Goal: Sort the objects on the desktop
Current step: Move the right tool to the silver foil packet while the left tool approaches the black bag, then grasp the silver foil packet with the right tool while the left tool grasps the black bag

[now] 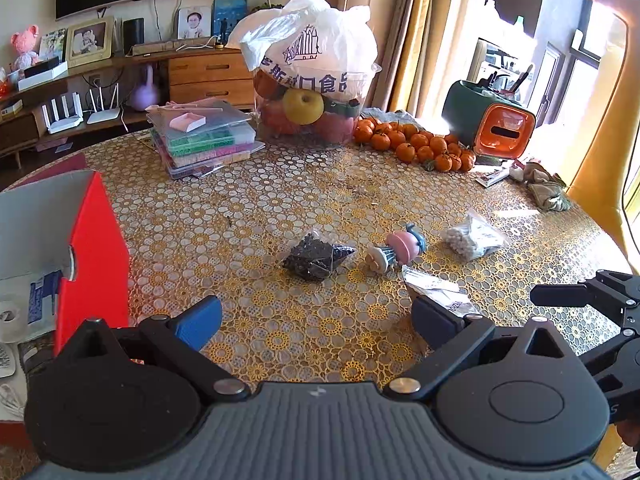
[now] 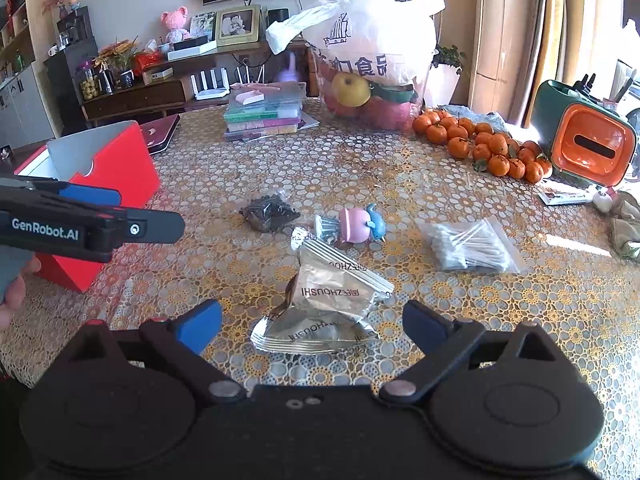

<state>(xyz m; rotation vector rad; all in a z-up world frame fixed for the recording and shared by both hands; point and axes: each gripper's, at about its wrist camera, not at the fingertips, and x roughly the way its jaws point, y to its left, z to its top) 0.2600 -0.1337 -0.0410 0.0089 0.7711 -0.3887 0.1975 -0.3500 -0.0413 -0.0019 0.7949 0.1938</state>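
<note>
Both claws hang spread apart and empty over the near edge of the table [image 2: 420,168]; the left claw [image 1: 316,322] sits just right of the red box [image 1: 94,256], which stands open at the near left, and the right claw [image 2: 312,326] straddles the silver foil packet [image 2: 324,304]. Going left to right, a dark bead bag [image 2: 269,213], a pink and blue figurine [image 2: 354,224] and a clear bag of cotton swabs [image 2: 468,246] lie loose in the middle. All look light. The foil packet is probably crinkly and slippery, so a pinch across its puffed middle or a sealed edge seems safest. The bead bag should sag; take it at the bunched top. The figurine is stiff and rounded and may roll; grip its body. Room between these items and the box looks open, with the stack of cases [image 2: 262,114], fruit bag [image 2: 372,60] and tangerines [image 2: 480,144] well apart at the far side
</note>
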